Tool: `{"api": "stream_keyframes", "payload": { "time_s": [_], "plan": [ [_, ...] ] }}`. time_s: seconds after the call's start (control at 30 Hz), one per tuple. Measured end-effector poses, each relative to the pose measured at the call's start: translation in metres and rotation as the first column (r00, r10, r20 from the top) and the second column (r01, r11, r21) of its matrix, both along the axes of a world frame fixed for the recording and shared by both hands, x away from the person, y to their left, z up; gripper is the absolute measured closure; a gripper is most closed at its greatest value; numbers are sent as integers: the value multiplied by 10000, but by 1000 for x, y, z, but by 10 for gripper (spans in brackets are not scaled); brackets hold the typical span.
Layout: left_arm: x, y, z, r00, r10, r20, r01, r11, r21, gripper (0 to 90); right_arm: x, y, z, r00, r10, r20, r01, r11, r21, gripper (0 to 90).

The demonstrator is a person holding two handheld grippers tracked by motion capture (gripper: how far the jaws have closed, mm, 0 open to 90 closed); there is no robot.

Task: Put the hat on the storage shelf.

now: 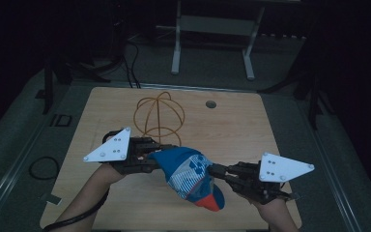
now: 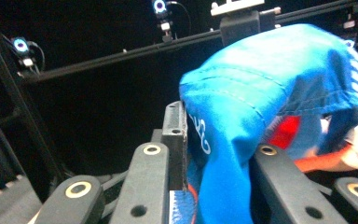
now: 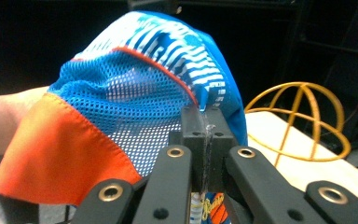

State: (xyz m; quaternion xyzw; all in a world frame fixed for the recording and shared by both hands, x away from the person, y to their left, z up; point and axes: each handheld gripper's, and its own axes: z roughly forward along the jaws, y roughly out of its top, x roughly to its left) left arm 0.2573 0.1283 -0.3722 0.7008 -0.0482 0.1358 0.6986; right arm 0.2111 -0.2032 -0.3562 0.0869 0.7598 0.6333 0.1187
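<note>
A blue cap [image 1: 188, 171] with white stripes, a mesh panel and an orange brim hangs above the wooden table [image 1: 232, 121], held between both grippers. My left gripper [image 1: 150, 155] is shut on the cap's blue rim [image 2: 223, 154] from the left. My right gripper [image 1: 212, 170] is shut on the cap's striped edge [image 3: 204, 100] from the right, the mesh and orange brim [image 3: 60, 149] hanging to its left. A gold wire dome frame [image 1: 158, 115] stands on the table behind the cap; the right gripper view shows the frame [image 3: 303, 119] to the right.
A round hole [image 1: 210, 104] sits near the table's far edge. Behind the table stand white frame legs [image 1: 176, 48], and dark cables [image 1: 133, 67] lie on the floor. A cable loop [image 1: 44, 167] lies on the floor to the left.
</note>
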Motion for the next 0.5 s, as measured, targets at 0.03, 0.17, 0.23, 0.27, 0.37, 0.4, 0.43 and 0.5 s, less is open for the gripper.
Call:
{"api": "stream_keyframes", "payload": {
  "time_s": [0.03,0.17,0.23,0.27,0.37,0.4,0.43,0.5],
  "plan": [
    [0,0,0,9999,126,-36,-125,9999,87,768,1,-3,2,9999,-114,14,114,9999,87,898],
    [0,0,0,9995,284,-117,-281,9992,271,757,3,-12,9,9993,-375,57,374,9989,275,899],
    [0,0,0,9987,501,-98,-497,9980,402,714,4,-16,11,9989,-451,98,448,9985,306,899],
    [0,0,0,9982,590,-82,-586,9972,467,709,5,-18,13,9986,-518,62,515,9980,358,899],
    [0,1,1,9960,895,-86,-887,9940,640,650,7,-23,15,9979,-644,31,642,9969,456,899],
    [0,1,1,9951,984,-92,-975,9929,674,634,8,-25,15,9976,-692,-7,692,9965,468,898],
    [0,2,0,9941,1072,-135,-1059,9916,739,630,9,-26,15,9974,-723,-16,723,9962,488,898],
    [0,4,-1,9917,1272,-197,-1252,9888,808,621,9,-28,15,9970,-772,-60,774,9956,519,898]
  ]
}}
